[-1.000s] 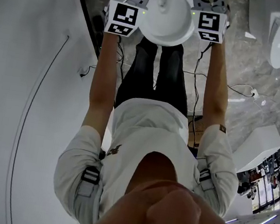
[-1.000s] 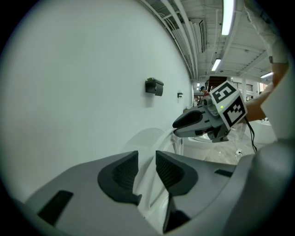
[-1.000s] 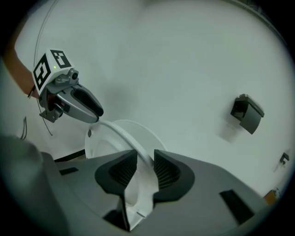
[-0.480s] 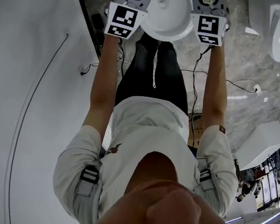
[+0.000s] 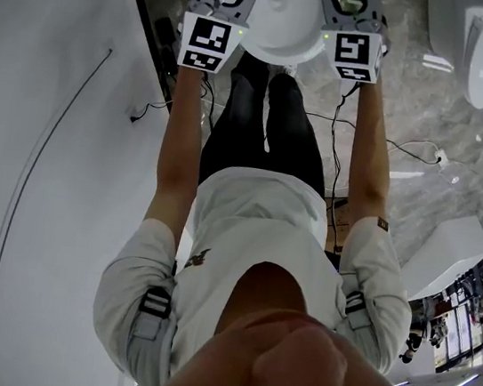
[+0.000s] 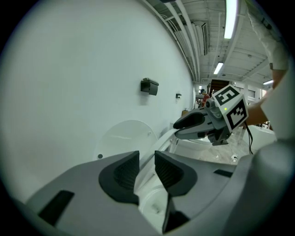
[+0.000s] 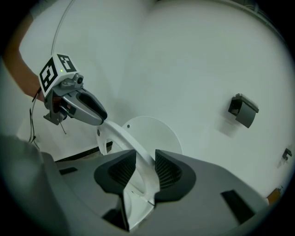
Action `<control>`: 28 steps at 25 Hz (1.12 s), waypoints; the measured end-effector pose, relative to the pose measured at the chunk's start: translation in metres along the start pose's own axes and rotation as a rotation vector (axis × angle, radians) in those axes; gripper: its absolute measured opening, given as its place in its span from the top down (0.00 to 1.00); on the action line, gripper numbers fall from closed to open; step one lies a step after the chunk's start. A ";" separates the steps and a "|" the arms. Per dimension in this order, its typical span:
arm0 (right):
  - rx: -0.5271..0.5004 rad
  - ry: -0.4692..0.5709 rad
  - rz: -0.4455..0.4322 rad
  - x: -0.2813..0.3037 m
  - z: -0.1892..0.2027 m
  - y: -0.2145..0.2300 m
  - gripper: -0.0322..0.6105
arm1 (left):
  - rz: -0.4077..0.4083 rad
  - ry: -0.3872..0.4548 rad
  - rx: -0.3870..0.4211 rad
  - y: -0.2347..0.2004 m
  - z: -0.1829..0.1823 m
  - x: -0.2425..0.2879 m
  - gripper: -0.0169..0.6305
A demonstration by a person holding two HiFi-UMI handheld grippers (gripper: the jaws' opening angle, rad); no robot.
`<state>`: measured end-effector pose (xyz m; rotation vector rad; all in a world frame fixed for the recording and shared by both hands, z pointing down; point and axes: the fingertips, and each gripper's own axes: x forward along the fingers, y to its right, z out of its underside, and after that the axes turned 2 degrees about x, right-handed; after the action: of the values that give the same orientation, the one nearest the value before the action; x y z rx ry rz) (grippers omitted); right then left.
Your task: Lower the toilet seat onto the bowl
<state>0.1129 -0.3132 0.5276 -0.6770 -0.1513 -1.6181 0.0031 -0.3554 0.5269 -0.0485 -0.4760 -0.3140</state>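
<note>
White wall is standing close behind the toilet and running along your left side, so that is where room is running out. You are holding the seat partway down, tilted between the two tools. The lid is leaning upright on the wall behind it, and the bowl is waiting below.

Your left gripper has just been closing and is clamping one side of the seat's rim. Your right gripper has just been opening. The rim is filling the gap between its pads and seems to be touching both, but that hold is looking looser.

That is the risk, as I am judging it. If the right side is letting go while the seat is hanging in the air, the left jaws alone may be letting the smooth plastic slide. The seat would then be dropping and slamming onto the bowl. Uneven lowering could also be twisting the hinge.

Toward you and downward, the way is lying open. Your legs are standing just in front of the bowl, and cables are trailing across the floor near your feet, so be stepping back carefully.
</note>
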 end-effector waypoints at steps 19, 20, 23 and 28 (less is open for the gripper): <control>-0.029 0.037 -0.147 -0.047 0.045 -0.046 0.72 | -0.162 -0.001 -0.105 0.052 0.030 -0.025 0.80; -0.029 0.039 -0.153 -0.049 0.047 -0.048 0.72 | -0.170 -0.005 -0.105 0.053 0.032 -0.027 0.80; -0.024 0.045 -0.168 -0.056 0.052 -0.054 0.71 | -0.183 -0.008 -0.117 0.060 0.036 -0.030 0.80; -0.017 0.050 -0.189 -0.064 0.061 -0.063 0.71 | -0.202 -0.011 -0.130 0.071 0.047 -0.035 0.81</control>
<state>0.0748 -0.2176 0.5633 -0.6501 -0.1699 -1.8174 -0.0249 -0.2726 0.5543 -0.1289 -0.4719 -0.5434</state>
